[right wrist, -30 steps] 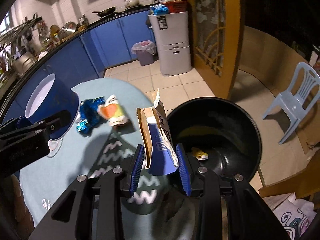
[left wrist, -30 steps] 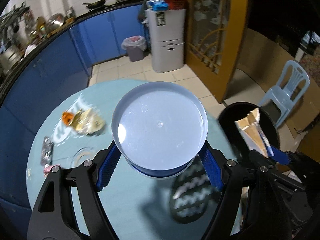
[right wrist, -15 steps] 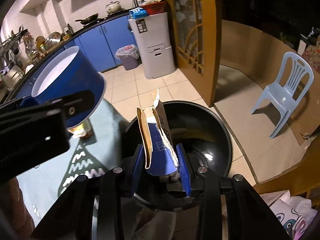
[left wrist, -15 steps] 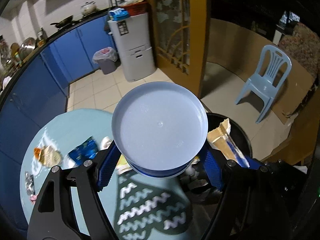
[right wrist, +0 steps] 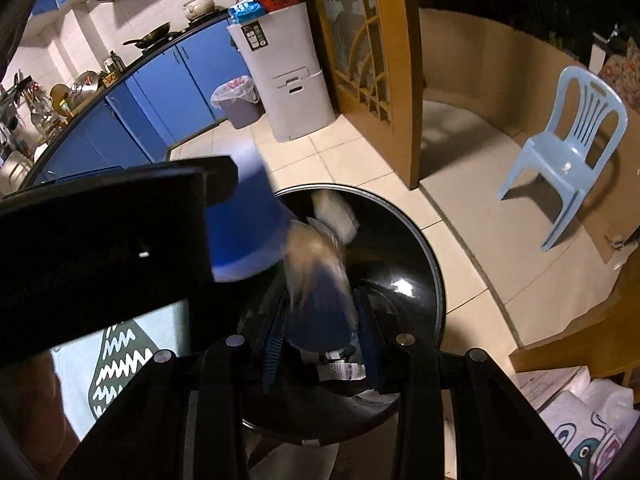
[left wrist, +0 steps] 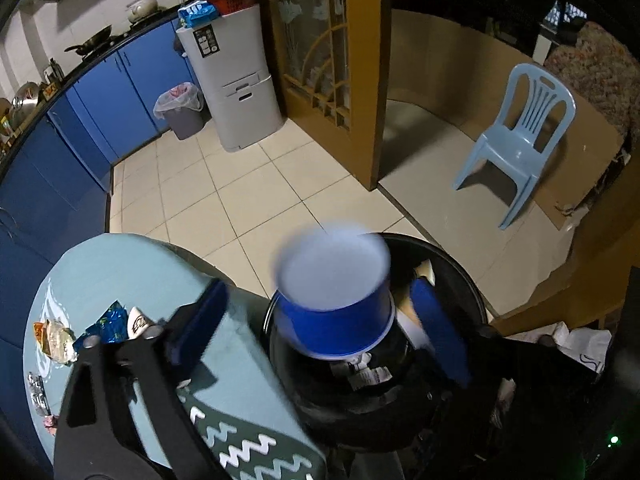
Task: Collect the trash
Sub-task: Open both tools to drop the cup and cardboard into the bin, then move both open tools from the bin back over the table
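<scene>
Both grippers are now releasing over the bin where half a second ago they were clamping their loads. Seen from the left wrist camera, the black trash bin [left wrist: 460,276] is sitting at about 5 o'clock, just beside the round teal bench [left wrist: 120,264], which is filling the 8 o'clock area. The left gripper [left wrist: 320,312] is pointing down over the bin's near rim with its fingers [left wrist: 200,320] spread wide apart; the blue paper cup [left wrist: 336,300] is dropping between them, blurred, touching neither pad, its open mouth facing the camera. Snack wrappers [left wrist: 80,328] are lying on the bench at 9 o'clock.

Seen from the right wrist camera, the bin [right wrist: 416,256] is filling the centre, and the right gripper [right wrist: 322,328] is hanging over its near rim at 6 o'clock, fingers [right wrist: 274,336] parted. The torn carton [right wrist: 320,280] is tumbling between them, smeared by motion; whether it is touching a pad I cannot tell. The cup [right wrist: 248,232] is falling at 10 o'clock of the carton, beside the left gripper's dark body.
</scene>
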The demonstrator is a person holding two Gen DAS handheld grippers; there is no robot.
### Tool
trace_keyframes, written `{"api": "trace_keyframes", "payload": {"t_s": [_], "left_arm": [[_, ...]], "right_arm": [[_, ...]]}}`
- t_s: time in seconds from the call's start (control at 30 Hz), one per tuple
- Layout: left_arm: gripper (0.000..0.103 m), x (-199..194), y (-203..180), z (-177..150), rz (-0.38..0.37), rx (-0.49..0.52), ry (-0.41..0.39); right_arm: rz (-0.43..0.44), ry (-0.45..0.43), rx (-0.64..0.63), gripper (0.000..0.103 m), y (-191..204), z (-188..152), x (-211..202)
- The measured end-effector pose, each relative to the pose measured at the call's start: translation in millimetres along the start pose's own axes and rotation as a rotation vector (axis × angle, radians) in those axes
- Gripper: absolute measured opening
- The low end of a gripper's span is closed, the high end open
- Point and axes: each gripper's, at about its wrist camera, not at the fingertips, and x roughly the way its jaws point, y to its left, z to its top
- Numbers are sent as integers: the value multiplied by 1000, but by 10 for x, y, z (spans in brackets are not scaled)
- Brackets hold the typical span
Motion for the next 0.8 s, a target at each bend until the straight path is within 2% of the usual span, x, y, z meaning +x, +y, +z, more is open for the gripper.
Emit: {"api": "trace_keyframes", "payload": {"t_s": [0.17,0.2,0.23,0.27,0.47,0.8], "left_arm": [[97,144,37,-8,8,1,23],[97,154,51,-22,7,-3,26],[97,167,61,-25,7,-7,30],[97,178,78,-39,8,-10,34],[97,211,167,-81,16,-30,51],[97,62,293,-120,10,-53,31]], "right_arm": [[9,26,12,35,-56,3,128],[15,33,18,51,-69,-2,150],[18,39,21,83,-74,-7,170],[27,35,22,89,-77,-16,176],[34,34,27,89,-28,-36,159],[36,27,11,89,102,-9,81]]}}
